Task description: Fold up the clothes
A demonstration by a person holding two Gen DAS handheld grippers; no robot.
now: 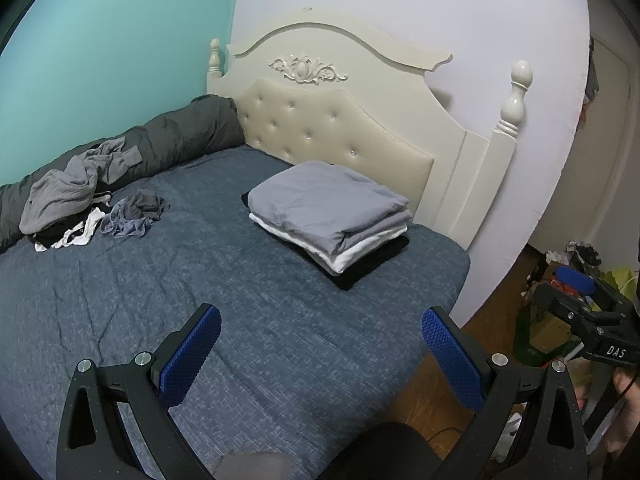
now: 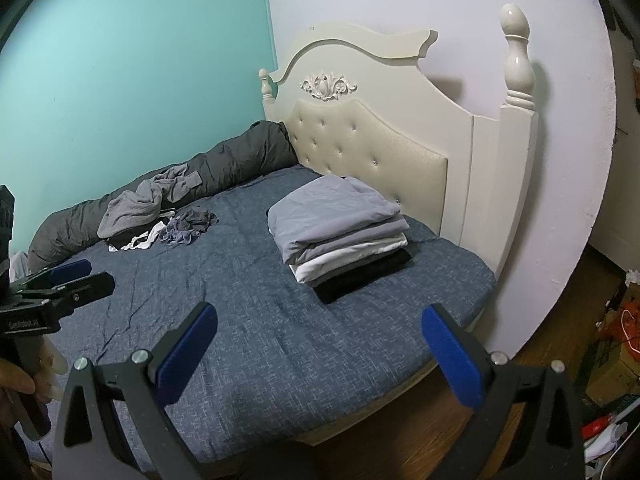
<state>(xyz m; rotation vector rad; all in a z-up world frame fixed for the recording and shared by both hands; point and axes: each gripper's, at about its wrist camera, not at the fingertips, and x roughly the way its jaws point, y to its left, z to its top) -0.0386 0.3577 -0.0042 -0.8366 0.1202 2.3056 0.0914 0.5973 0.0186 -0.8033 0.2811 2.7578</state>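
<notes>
A stack of folded clothes [image 1: 328, 216] [image 2: 340, 228], grey on top, then white, then black, lies on the blue bed [image 1: 240, 300] [image 2: 256, 320] near the headboard. A loose pile of unfolded clothes [image 1: 80, 196] [image 2: 156, 216], grey, white and bluish, sits at the far left by a dark rolled duvet [image 1: 180, 132] [image 2: 240, 152]. My left gripper [image 1: 320, 332] hovers open above the bed's near part, empty. My right gripper [image 2: 320, 332] is open too, over the bed's near right edge, holding nothing. Each gripper shows in the other's view, the right gripper [image 1: 588, 300] and the left gripper [image 2: 68, 276].
A cream tufted headboard [image 1: 332, 120] [image 2: 372, 136] with tall posts stands at the bed's far end. A teal wall runs along the left side. Wooden floor [image 2: 400, 440] lies right of the bed, with cluttered boxes and bags [image 1: 560, 292] [image 2: 616, 340] further right.
</notes>
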